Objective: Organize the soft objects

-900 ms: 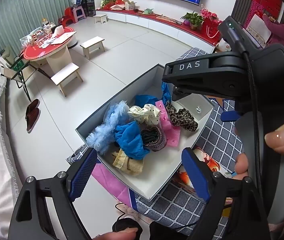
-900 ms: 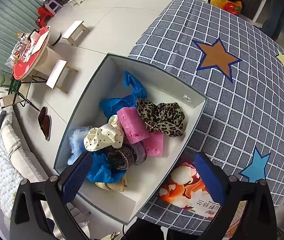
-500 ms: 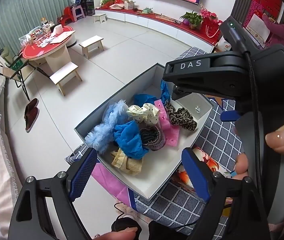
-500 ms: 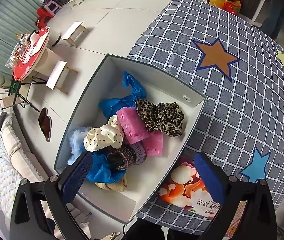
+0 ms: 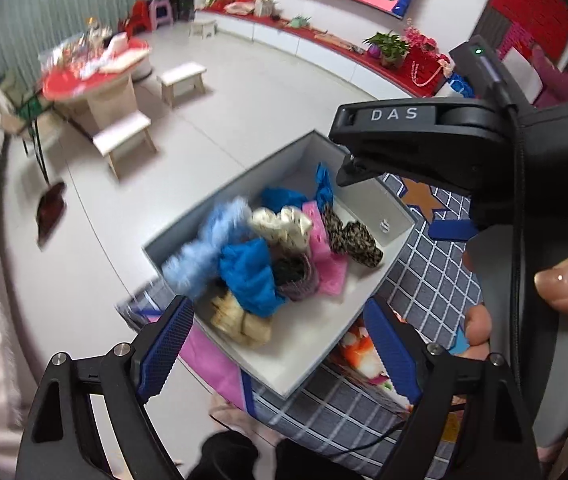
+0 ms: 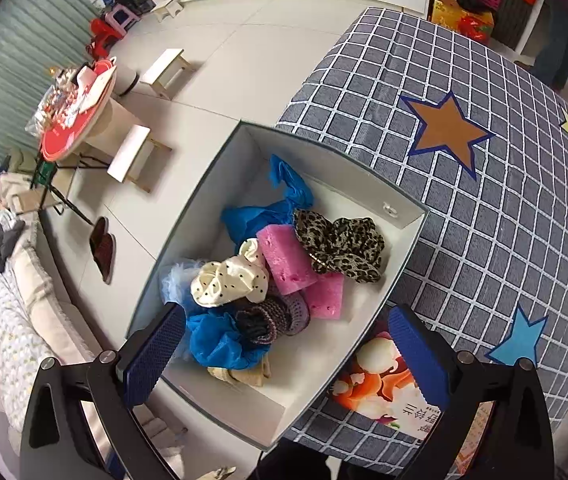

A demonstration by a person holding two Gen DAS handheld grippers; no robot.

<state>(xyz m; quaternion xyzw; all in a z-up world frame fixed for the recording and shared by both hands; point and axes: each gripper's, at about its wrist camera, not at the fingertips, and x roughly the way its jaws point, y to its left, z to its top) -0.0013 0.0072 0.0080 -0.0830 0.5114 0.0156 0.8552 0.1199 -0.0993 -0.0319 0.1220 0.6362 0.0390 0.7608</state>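
Note:
A white open box sits at the edge of a grey checked cloth. Inside lie a leopard-print scrunchie, pink sponges, a cream dotted scrunchie, blue fabric pieces, a knitted purple band, a fluffy light-blue piece and a beige piece. My right gripper hovers open above the box's near end, holding nothing. My left gripper is also open and empty over the near corner. The right gripper's black body shows in the left wrist view.
The checked cloth with coloured stars covers the table to the right. A colourful printed card lies by the box's near corner. Beyond the table edge are white floor, low stools, a red round table and slippers.
The left wrist view has shifted and blurred, so the box now sits slightly further right and lower. The right wrist view is almost unchanged. Both grippers stay open.

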